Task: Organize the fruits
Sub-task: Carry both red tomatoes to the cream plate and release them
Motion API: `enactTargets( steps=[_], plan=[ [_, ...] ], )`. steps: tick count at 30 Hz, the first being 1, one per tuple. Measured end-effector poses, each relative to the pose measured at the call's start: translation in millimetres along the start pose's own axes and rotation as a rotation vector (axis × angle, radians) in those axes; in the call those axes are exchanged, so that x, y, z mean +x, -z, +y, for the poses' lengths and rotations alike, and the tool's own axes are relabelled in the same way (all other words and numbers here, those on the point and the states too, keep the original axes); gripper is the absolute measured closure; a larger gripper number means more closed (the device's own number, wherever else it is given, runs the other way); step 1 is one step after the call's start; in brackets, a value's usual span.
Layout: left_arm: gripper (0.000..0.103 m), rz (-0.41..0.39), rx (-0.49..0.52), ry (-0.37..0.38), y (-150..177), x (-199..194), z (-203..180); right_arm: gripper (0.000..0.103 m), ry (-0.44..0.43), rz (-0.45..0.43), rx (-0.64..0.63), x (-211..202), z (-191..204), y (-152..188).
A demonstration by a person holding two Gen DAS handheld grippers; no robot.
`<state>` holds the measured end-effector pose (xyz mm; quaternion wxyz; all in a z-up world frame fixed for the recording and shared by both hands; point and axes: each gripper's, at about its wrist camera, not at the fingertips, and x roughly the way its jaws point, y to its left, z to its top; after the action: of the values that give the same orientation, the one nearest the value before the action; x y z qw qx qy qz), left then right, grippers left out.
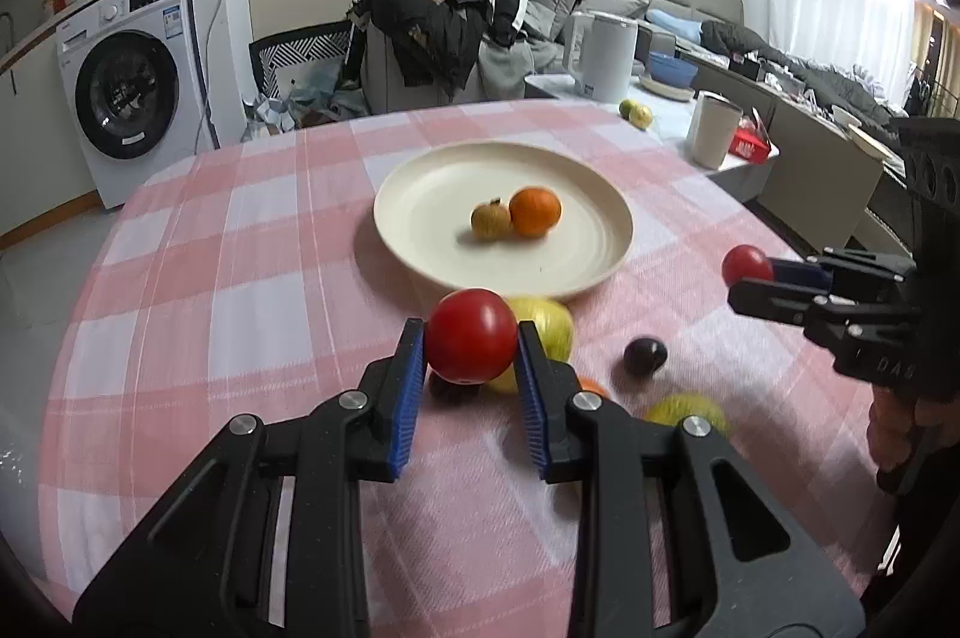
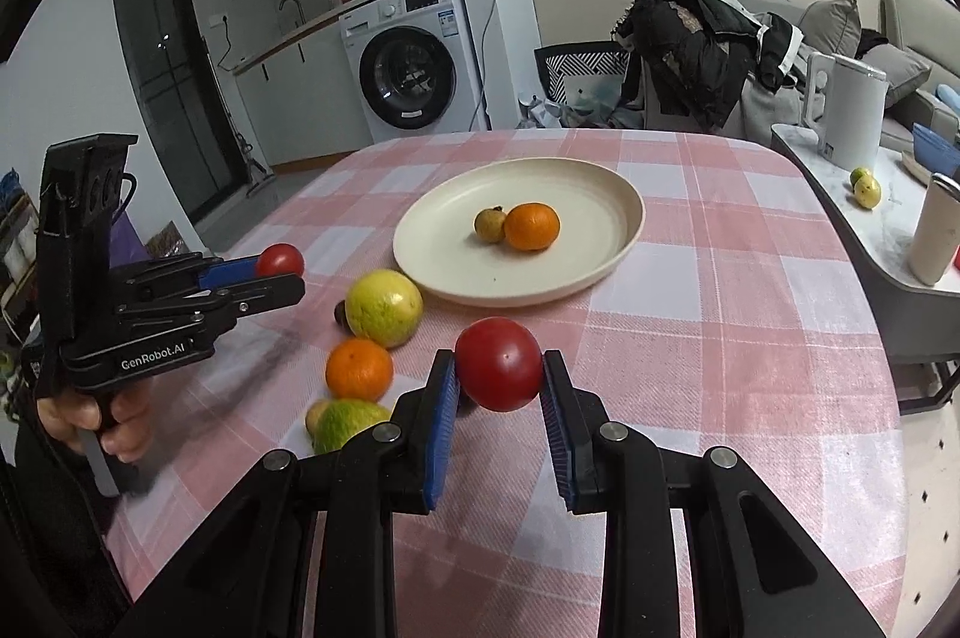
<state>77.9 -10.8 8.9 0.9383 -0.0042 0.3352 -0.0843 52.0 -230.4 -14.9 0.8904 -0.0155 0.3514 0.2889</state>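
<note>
Left gripper [image 1: 471, 338] clamped on round red tomato [image 1: 471, 335]; right gripper [image 2: 500, 368] clamped on second red tomato [image 2: 499, 364], round cream plate [image 2: 600, 272] at twelve o'clock.

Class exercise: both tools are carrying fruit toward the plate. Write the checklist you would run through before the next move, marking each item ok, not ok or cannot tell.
1. Left tool shut on its red tomato: ok.
2. Right tool shut on the other tomato: ok.
3. Plate has free room beside the small brownish fruit and orange: ok.
4. Both tomatoes lifted clear of the tablecloth: ok.
5. The two tools apart from each other: ok.
6. Grip firm enough not to slip: cannot tell.
</note>
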Motion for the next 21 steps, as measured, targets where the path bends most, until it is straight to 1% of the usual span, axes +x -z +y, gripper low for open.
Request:
enactTargets(
  steps=[4, 6, 10, 21],
  plan=[
    [0.077, -0.016, -0.012, 0.003, -11.3, 7.8, -2.0, 0.075, 0.019, -0.021, 0.015, 4.3, -1.7, -9.1],
    [0.077, -0.021, -0.015, 0.003, -15.5, 12.6, -2.6, 0.075, 0.009, -0.029, 0.031, 7.2, -4.9, -14.5],
    [0.077, -0.023, -0.02, 0.01, -23.1, 23.4, -2.3, 0.074, 0.015, -0.039, 0.043, 13.0, -7.3, -23.8],
    [0.077, -0.015, -0.031, -0.014, -40.7, 57.8, 3.8, 0.074, 0.008, -0.059, 0.043, 35.0, -6.5, -45.1]
  ],
)
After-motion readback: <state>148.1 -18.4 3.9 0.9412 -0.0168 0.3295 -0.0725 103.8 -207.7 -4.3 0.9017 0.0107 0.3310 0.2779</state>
